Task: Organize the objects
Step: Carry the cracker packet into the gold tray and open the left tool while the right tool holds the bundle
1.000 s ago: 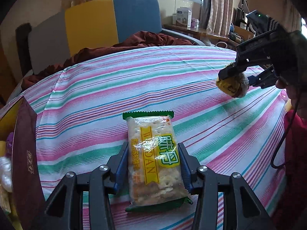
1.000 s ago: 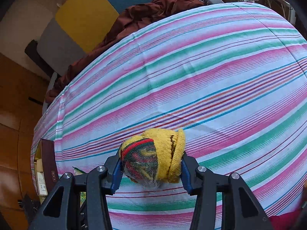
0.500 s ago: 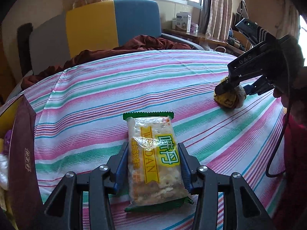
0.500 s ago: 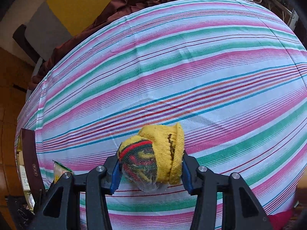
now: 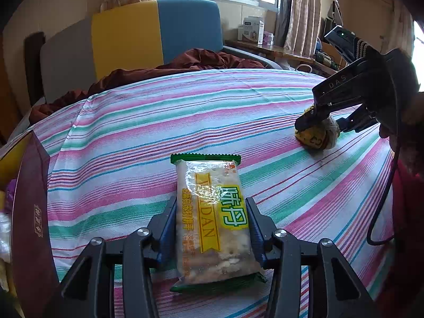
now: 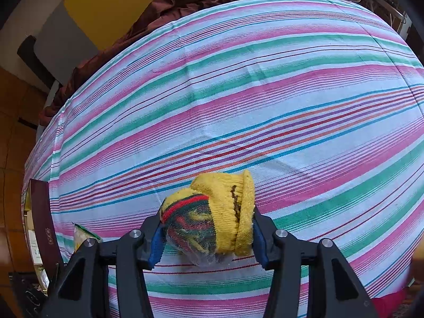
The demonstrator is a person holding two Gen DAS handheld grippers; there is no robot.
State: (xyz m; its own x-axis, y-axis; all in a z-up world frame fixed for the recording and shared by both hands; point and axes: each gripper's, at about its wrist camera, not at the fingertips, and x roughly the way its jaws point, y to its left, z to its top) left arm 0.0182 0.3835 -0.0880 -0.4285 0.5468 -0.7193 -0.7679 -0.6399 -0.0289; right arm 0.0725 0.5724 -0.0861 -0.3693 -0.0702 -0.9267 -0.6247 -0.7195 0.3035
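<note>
My left gripper [image 5: 211, 212] is shut on a clear cracker packet [image 5: 209, 196] with green ends and a yellow label, held low over the striped bedsheet [image 5: 132, 137]. My right gripper [image 6: 206, 226] points steeply down with a rolled yellow sock ball [image 6: 222, 206] between its blue pads. Its jaws are opening, and the pads still touch the ball's sides. In the left wrist view, the right gripper [image 5: 322, 124] is at the far right and the sock ball [image 5: 315, 137] rests on the sheet.
A maroon box [image 5: 29, 225] stands open at the bed's left edge, also in the right wrist view as the maroon box [image 6: 43, 228]. A brown blanket [image 5: 185, 61] lies at the far end below a yellow and blue headboard [image 5: 159, 31]. A person's hand [image 5: 408, 122] holds the right gripper.
The right gripper came down and set the sock ball on the sheet, and its jaws stand slightly wider. The left gripper and the packet have not moved.
</note>
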